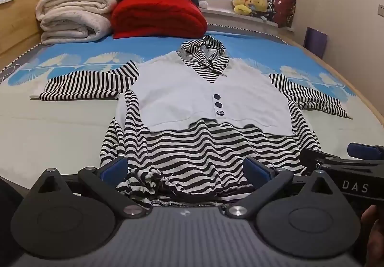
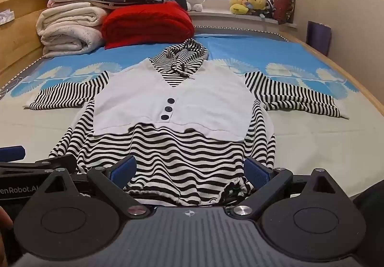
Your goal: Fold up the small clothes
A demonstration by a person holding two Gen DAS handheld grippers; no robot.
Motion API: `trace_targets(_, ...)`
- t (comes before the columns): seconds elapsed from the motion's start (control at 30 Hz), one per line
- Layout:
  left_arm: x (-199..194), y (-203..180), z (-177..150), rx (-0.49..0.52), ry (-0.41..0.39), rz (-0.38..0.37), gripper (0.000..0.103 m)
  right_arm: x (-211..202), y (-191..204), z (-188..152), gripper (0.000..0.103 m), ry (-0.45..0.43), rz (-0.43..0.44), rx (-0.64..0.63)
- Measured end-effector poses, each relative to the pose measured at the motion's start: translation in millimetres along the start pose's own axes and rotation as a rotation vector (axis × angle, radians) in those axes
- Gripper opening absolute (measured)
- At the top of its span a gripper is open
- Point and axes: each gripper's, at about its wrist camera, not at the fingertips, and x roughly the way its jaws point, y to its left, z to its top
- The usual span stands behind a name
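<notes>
Both grippers hung over the bed's near edge with jaws spread wide, gripping nothing — the left gripper [image 1: 186,168] and right gripper [image 2: 190,169] each straddled the gathered hem of the one striped hooded top [image 2: 182,159]. It lay flat at mid-bed [image 2: 324,147], sleeves spread, its pale vest panel [image 2: 148,103] carrying three dark buttons [image 2: 167,109]. "DAS" showed on the right gripper's body, "enRobot.AI" on the left's.

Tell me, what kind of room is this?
Most likely a bedroom. A striped hooded top lies spread on a bed, folded quilts are stacked by the wooden headboard, and stuffed toys sit on the windowsill.
</notes>
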Motion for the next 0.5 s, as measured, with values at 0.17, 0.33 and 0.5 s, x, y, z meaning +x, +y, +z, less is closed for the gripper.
trace_targets(0.17, 0.2, 0.3, -0.3, 0.001, 0.001, 0.001, 0.102, -0.8, -0.5, -1.1, 0.096, -0.005, -0.001, -0.002)
trace_targets(0.33, 1.1, -0.3, -1.5, 0.007, 0.003, 0.002, 0.102, 1.5, 0.8, -0.9, 0.096, 0.000, -0.001, 0.000)
trace_targets(0.5, 1.4, -1.3, -1.3, 0.010, 0.003, 0.003, 0.102, 1.3, -1.6, -2.9, 0.096, -0.001, -0.001, 0.002)
